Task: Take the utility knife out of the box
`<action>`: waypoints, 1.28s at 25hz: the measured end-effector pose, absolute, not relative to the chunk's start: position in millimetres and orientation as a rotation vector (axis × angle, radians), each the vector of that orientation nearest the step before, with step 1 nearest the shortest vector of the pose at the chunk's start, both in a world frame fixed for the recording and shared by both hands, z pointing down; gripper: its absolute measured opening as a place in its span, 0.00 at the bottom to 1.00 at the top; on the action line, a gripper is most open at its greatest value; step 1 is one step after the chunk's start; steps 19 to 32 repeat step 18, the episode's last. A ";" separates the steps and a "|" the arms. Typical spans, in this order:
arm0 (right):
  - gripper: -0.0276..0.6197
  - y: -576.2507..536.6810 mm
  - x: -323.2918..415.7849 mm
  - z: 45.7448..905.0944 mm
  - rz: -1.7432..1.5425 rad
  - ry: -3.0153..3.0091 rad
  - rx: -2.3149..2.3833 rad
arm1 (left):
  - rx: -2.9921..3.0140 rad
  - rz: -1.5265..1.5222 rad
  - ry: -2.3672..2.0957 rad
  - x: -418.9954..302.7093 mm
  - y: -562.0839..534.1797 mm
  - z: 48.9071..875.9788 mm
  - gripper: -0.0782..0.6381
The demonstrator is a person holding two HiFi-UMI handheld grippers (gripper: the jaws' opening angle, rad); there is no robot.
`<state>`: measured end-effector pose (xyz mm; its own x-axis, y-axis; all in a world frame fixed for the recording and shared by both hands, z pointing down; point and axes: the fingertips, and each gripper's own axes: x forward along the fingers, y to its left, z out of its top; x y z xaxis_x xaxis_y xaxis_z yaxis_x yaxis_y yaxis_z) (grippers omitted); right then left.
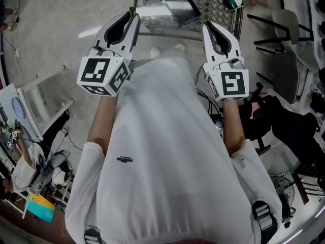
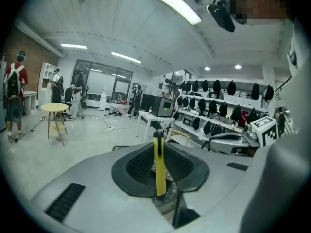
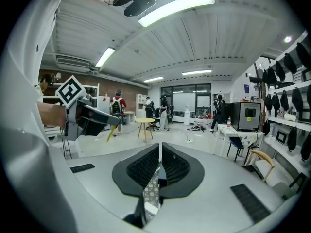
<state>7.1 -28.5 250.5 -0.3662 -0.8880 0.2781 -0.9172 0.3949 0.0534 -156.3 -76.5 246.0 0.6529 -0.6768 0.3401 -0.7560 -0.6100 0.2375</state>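
Note:
The yellow utility knife (image 2: 158, 164) stands upright between the pads of my left gripper (image 2: 159, 147), which is shut on it. In the head view the left gripper (image 1: 132, 17) is held up in front of the person's chest, and the knife's tip (image 1: 133, 10) peeks out past its jaws. My right gripper (image 1: 209, 28) is raised beside it, to the right. Its pads (image 3: 146, 166) meet with nothing between them. From the right gripper (image 3: 160, 147) view, the left gripper (image 3: 87, 118) shows at the left with the yellow knife (image 3: 114, 130) sticking out. No box is clearly seen.
A wire cart (image 1: 213, 6) with metal trays stands just ahead of both grippers. A black chair (image 1: 284, 44) and dark bags are at the right, cables and gear at the lower left. Farther off are a round yellow table (image 3: 145, 123), several people and shelves (image 2: 218, 118).

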 end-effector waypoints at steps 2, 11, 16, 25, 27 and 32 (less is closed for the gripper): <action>0.04 -21.1 -1.7 255.4 0.165 -2.389 1.582 | 2.519 0.312 -1.117 -161.8 -73.5 248.6 0.19; 0.04 -9.6 -38.4 255.2 0.195 -2.363 1.613 | 2.516 0.300 -1.019 -176.4 -67.4 249.9 0.19; 0.04 -4.9 -38.0 255.2 0.177 -2.357 1.635 | 2.534 0.248 -1.002 -166.0 -54.5 248.0 0.19; 0.04 -2.9 -41.5 254.3 0.165 -2.368 1.626 | 2.531 0.232 -1.006 -166.1 -49.9 247.7 0.19; 0.04 -2.9 -41.5 254.3 0.165 -2.368 1.626 | 2.531 0.232 -1.006 -166.1 -49.9 247.7 0.19; 0.04 -2.9 -41.5 254.3 0.165 -2.368 1.626 | 2.531 0.232 -1.006 -166.1 -49.9 247.7 0.19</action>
